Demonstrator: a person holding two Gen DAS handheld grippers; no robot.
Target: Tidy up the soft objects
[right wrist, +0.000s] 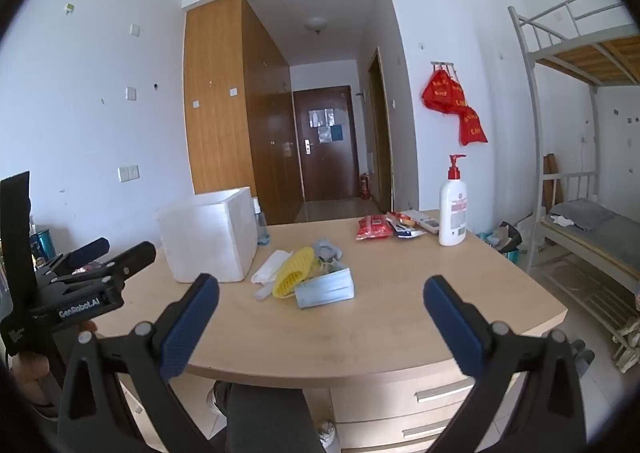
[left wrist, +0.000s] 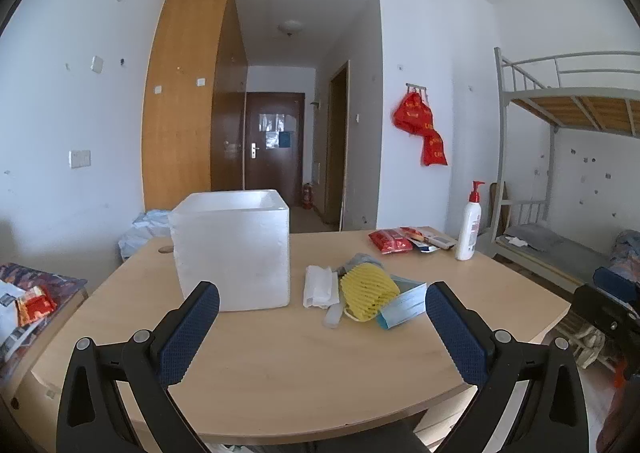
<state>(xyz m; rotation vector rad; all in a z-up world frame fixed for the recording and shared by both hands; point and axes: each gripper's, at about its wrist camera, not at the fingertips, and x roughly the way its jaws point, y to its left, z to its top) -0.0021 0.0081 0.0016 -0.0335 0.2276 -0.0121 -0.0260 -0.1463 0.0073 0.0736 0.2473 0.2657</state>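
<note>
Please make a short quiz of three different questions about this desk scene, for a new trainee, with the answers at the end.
1. True or false: the left gripper is holding the yellow foam net.
2. What stands left of the pile of soft things? A) white foam box B) a kettle C) a laptop
3. What colour is the pump on the lotion bottle?

Key: 1. False; both the left gripper and the right gripper are open and empty, short of the pile. 2. A. 3. Red.

Setting: dormitory room
Evidence: metal bunk bed point(left wrist: 568, 101), tall wooden wardrobe point(left wrist: 188, 93), entry door point(left wrist: 274, 145), wooden worktop point(left wrist: 280, 353)
</note>
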